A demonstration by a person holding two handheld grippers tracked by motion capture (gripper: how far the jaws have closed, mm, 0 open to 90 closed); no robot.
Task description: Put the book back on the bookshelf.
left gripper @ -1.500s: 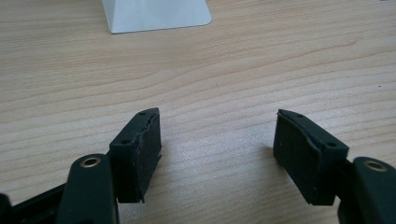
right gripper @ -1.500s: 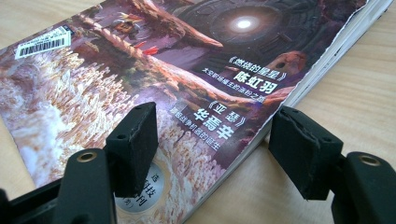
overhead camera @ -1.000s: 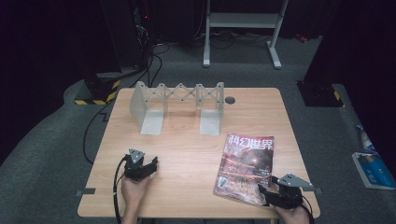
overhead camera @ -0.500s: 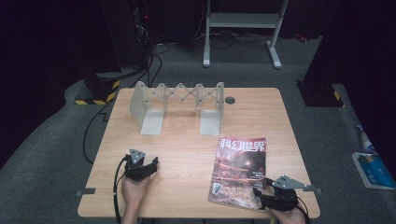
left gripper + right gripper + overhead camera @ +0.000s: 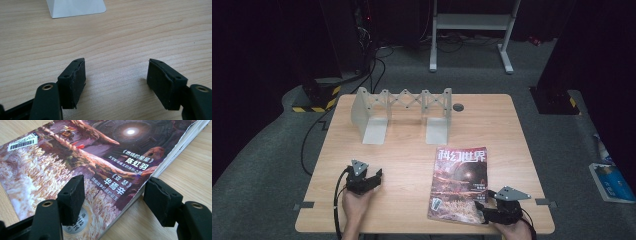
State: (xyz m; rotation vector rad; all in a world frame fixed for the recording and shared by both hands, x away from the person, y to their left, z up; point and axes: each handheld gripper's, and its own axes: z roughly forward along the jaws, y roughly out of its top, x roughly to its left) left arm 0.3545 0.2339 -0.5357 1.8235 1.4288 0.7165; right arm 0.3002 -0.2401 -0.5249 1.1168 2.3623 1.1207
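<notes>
Magazine lies flat near-right on the tabletop, long axis running near-to-far; right tool sits at its near-right corner, jaws open astride that corner, not clamped. Left tool is well apart over bare wood, open and empty. The right gripper view shows one jaw over the cover and the other off the page edge; the high view can't resolve that.

The high view was lit from above: the table stood bright at centre frame while the edges fell to near black. Both gripper views were evenly bright and sharp, with soft short shadows under the black jaws and mild glare on the magazine cover.
</notes>
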